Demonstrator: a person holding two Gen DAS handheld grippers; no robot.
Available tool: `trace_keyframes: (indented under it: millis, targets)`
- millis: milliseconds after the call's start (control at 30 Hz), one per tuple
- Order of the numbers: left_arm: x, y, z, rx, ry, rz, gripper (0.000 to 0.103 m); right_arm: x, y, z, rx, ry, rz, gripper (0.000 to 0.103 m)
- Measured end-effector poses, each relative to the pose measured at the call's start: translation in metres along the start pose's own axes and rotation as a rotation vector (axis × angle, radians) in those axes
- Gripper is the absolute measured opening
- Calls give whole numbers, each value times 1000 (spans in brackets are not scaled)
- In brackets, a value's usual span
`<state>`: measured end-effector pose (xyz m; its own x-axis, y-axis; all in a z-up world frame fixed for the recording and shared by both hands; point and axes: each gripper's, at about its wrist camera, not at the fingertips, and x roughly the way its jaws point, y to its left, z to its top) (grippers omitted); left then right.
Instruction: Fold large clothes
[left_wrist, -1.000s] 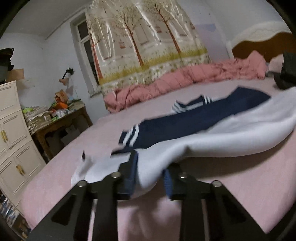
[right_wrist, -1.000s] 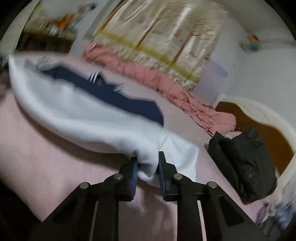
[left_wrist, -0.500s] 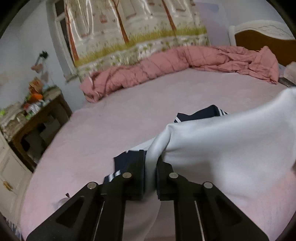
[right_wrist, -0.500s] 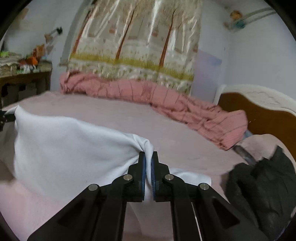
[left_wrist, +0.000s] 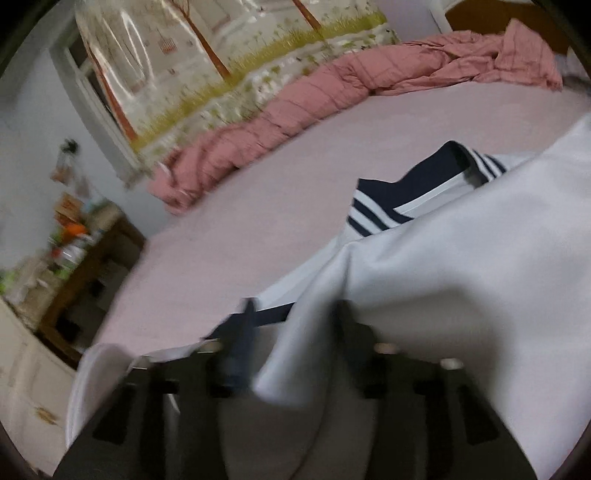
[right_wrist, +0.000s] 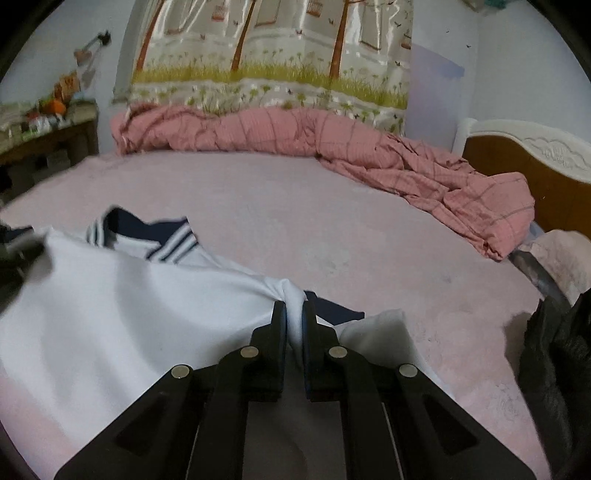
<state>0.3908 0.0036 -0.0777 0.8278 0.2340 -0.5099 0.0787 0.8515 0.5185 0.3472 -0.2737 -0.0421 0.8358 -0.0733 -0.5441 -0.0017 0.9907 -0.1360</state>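
One garment: white top (right_wrist: 122, 306) with navy striped collar, lying on the pink bed (right_wrist: 332, 229).
Right tool (right_wrist: 294, 317): clamped on white cloth.
Left tool (left_wrist: 295, 314): jaws just spread, cloth loose between.
Writing: none legible.

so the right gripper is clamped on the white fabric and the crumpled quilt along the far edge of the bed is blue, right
Not quite. The right gripper is indeed clamped on the white fabric, but the crumpled quilt along the far edge of the bed is pink with a faint check, not blue. The right wrist view shows it clearly. The only dark blue there is the garment's striped trim.
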Motion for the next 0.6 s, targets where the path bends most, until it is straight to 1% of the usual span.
trace_keyframes:
  millis: [33,67,100,133,167,200,233,267,300,367,400,433,467,500,567,600]
  targets:
    - [-9,2,-4,-1,-24,35,77,-6,-4,-2,28,-8,25,8]
    - [-20,7,-7,-22,-52,29,81,-13,-7,-5,51,-20,48,8]
    - [-31,17,-10,-57,-78,-13,85,-19,-9,-6,65,-32,63,9]
    - [-39,29,-13,-99,-99,-56,88,-25,-13,-8,78,-47,72,16]
    - [-46,40,-17,-135,-116,-72,91,-31,-16,-10,89,-63,70,20]
    - [-55,53,-22,-178,-141,-64,96,-38,-21,-12,109,-84,67,30]
    - [-60,65,-27,-207,-164,-46,98,-43,-26,-14,129,-98,68,40]
    - [-64,75,-32,-228,-182,-34,98,-47,-33,-17,160,-107,71,47]
    - [-64,86,-37,-245,-186,-34,98,-48,-37,-19,183,-107,70,57]
    - [-56,104,-45,-290,-147,-19,101,-48,-50,-25,240,-89,76,58]
    - [-50,112,-50,-318,-120,-19,101,-47,-56,-27,268,-75,96,60]
    - [-43,118,-56,-339,-101,-43,101,-44,-65,-31,320,-48,142,61]
    - [-37,123,-60,-358,-84,-68,101,-41,-73,-34,363,-27,180,62]
    - [-29,128,-64,-392,-58,-98,101,-38,-78,-37,393,-11,200,63]
    - [-11,138,-73,-468,0,-188,101,-27,-91,-43,468,34,206,67]
    - [-1,143,-76,-503,27,-251,98,-22,-95,-45,495,52,205,72]
